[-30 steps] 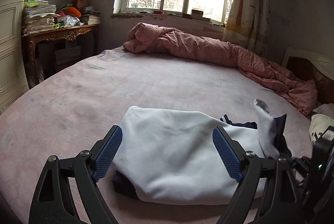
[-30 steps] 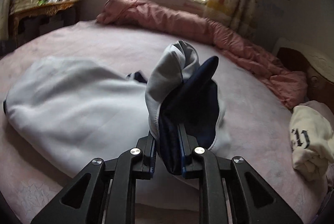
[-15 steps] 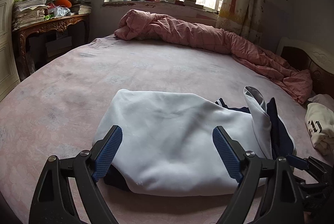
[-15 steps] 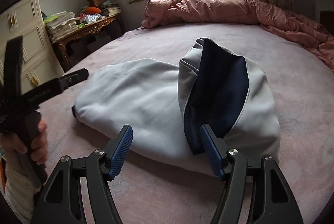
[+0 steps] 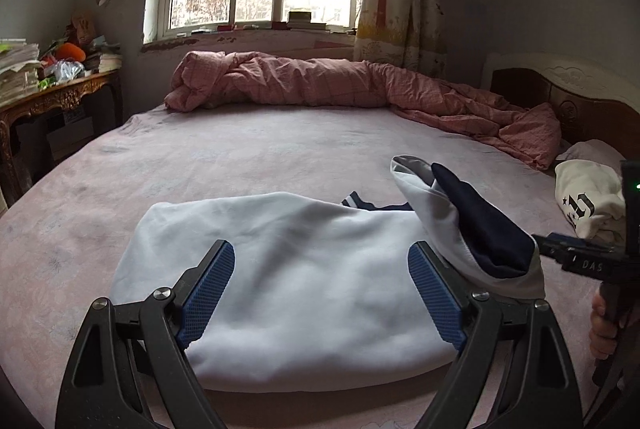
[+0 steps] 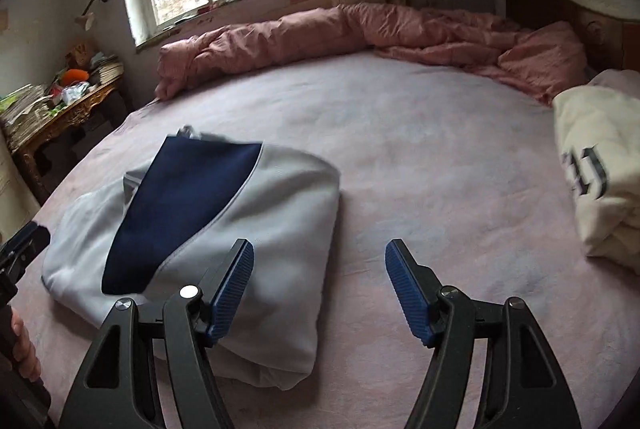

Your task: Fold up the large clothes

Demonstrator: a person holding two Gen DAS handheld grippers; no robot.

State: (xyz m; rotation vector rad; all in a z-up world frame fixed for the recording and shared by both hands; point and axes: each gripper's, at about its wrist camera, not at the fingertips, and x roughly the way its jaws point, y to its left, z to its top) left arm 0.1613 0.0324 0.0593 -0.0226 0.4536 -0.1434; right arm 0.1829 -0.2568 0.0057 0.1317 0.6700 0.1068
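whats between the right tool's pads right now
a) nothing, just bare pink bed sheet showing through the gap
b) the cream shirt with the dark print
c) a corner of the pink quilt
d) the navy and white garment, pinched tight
a: the right tool stands open, with only the pink bed sheet seen through its gap; the navy and white garment lies to the left of it, and the cream shirt far right.

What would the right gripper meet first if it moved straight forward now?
Probably the bare sheet: the open right gripper points just past the folded garment, beside its left finger. Depth is unclear.
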